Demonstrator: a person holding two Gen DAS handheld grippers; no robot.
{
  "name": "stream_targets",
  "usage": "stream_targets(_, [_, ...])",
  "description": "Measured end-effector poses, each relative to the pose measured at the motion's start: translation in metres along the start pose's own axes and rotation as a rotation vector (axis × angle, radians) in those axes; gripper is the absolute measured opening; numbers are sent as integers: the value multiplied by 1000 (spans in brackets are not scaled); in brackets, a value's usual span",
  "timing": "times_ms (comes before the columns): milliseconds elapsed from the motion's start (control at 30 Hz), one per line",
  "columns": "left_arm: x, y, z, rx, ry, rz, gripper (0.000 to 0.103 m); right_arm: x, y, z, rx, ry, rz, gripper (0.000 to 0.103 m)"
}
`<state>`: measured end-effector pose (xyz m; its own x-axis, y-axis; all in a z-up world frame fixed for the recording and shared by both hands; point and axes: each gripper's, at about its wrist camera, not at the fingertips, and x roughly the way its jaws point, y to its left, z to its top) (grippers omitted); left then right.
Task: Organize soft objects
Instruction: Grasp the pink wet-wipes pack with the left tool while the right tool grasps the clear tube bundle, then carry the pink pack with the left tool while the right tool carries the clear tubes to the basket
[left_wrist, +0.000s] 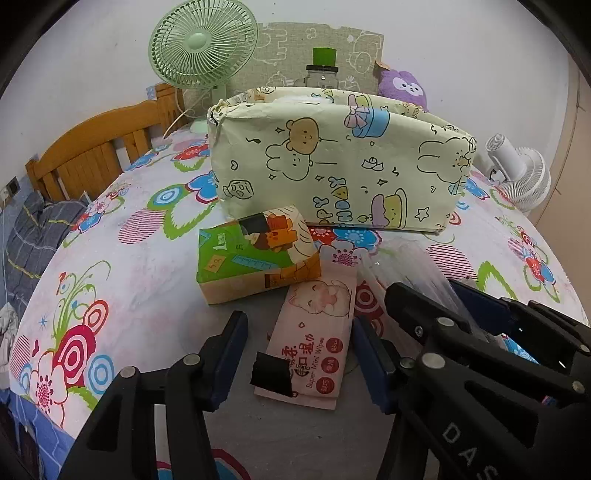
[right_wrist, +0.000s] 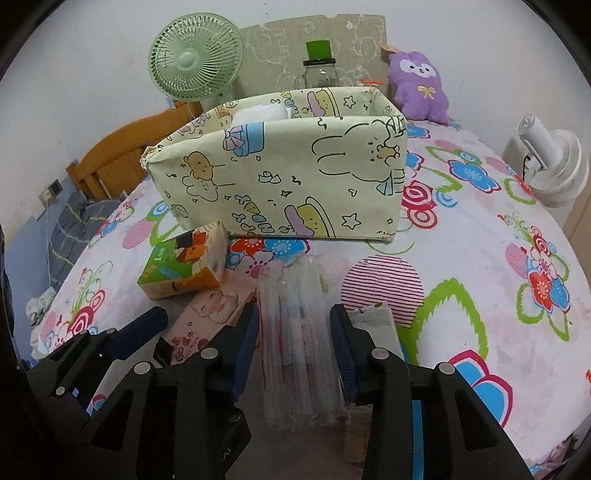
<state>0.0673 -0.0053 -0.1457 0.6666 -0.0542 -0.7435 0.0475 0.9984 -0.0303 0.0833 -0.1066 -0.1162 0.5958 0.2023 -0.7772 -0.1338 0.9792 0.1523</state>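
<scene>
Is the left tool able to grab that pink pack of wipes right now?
Probably yes. The left tool stands open with the pink wipes pack lying flat between its fingers. The tissue pack overlaps only the far end, so nothing seems to block a grip.

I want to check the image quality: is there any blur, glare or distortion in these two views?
Left wrist view: strong fisheye bending with dark corners; the box and pink wipes pack are sharp, lighting soft and even. Right wrist view: same bending; the clear plastic packet between the open right gripper looks hazy with faint reflections, so its contents are hard to read.
</scene>
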Motion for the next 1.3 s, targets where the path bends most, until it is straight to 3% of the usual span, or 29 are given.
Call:
stream_targets(267, [0, -1, 1, 10, 0, -30, 48, 3, -4, 0, 38, 16, 60, 30])
stream_targets(300, [-1, -1, 1, 8, 1, -36, 43, 1, -3, 0, 35, 10, 52, 29])
stream_targets(400, [-2, -1, 1, 2, 3, -40, 41, -4, -1, -1, 15, -16, 29, 27])
stream_targets(1300, [-37, -26, 9, 20, -65, -78, 40, -46, -18, 4, 50, -101, 39, 26])
